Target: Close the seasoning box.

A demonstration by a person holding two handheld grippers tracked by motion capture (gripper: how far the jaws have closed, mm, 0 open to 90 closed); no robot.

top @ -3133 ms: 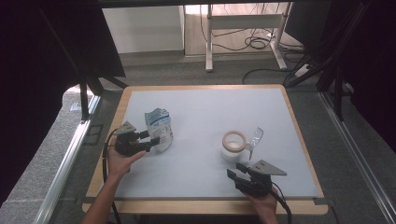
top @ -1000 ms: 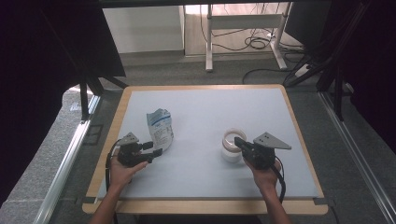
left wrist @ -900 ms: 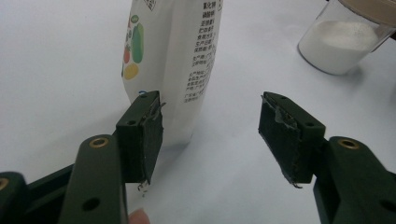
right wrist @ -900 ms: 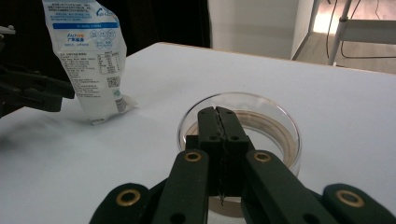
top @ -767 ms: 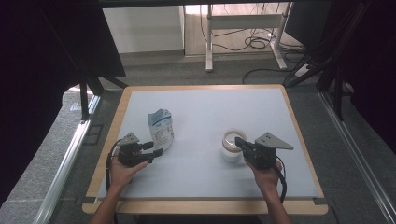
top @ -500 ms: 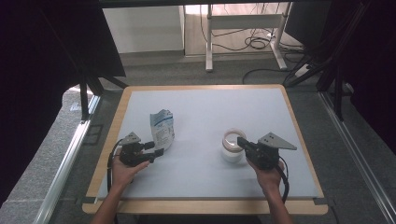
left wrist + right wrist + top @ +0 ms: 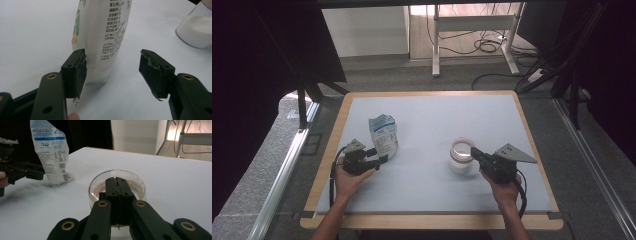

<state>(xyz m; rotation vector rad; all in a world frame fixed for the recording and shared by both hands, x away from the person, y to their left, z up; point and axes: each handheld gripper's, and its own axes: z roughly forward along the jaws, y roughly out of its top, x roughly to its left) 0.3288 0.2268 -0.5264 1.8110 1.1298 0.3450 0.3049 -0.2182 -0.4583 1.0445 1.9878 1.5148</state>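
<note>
A white and blue pouch (image 7: pixel 383 134) stands upright on the left of the white mat. My left gripper (image 7: pixel 379 161) sits just in front of it and is open. In the left gripper view the pouch (image 7: pixel 102 37) has its lower corner by the left pad (image 7: pixel 77 72), while the right pad (image 7: pixel 152 72) stands clear of it. To the right is a clear glass jar (image 7: pixel 461 155) holding white powder (image 7: pixel 197 30). My right gripper (image 7: pixel 474 154) is shut, with its tips (image 7: pixel 116 181) at the jar's near rim (image 7: pixel 135 182). Nothing is visibly between its jaws.
The white mat (image 7: pixel 432 120) lies in a wooden-rimmed table (image 7: pixel 432 220). Open mat stretches behind the pouch and jar and between the two hands. Beyond the far edge stand metal desk legs (image 7: pixel 436 45) with cables on the floor. Dark curtains flank both sides.
Since about three seconds ago the right gripper has come forward from the table's front edge to the jar, and the left gripper has drawn back off the pouch. Over the last second both stay nearly still.
</note>
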